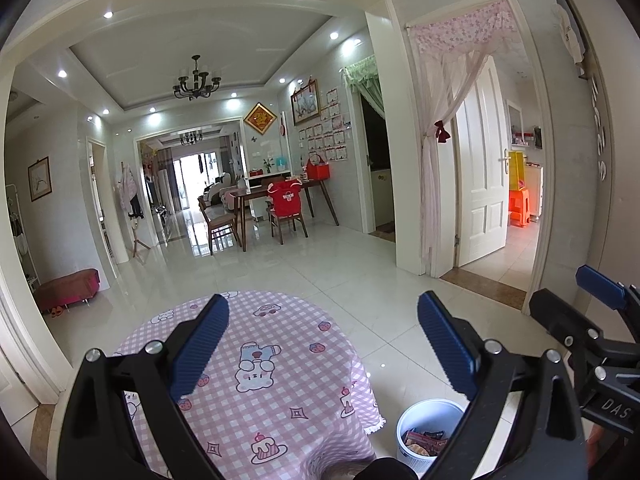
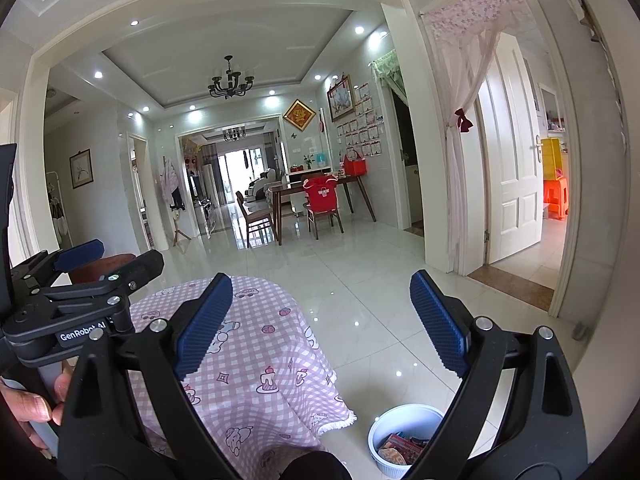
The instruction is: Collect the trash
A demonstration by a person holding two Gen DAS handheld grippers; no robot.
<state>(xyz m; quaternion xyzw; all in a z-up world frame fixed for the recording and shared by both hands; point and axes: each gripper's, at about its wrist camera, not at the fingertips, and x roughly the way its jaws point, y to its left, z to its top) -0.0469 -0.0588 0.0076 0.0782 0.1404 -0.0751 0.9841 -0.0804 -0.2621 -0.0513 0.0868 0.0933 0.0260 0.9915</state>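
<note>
A white waste bin (image 1: 430, 432) stands on the floor at the right of a small table, with several colourful wrappers (image 1: 424, 440) inside. The right wrist view shows the same bin (image 2: 404, 436) and wrappers (image 2: 400, 446). My left gripper (image 1: 322, 344) is open and empty, held above the table's pink checked cloth (image 1: 260, 380). My right gripper (image 2: 320, 322) is open and empty too, over the cloth's (image 2: 256, 360) right side. Each gripper appears in the other's view: the right one (image 1: 600, 320) at the right edge, the left one (image 2: 80, 280) at the left, held by a hand (image 2: 28, 404).
Glossy white tile floor (image 1: 340, 272) stretches ahead to a dining table with chairs (image 1: 280, 204). An open white door (image 1: 480, 168) and a pink curtain (image 1: 436, 152) are on the right. A red ottoman (image 1: 68, 288) sits by the left wall.
</note>
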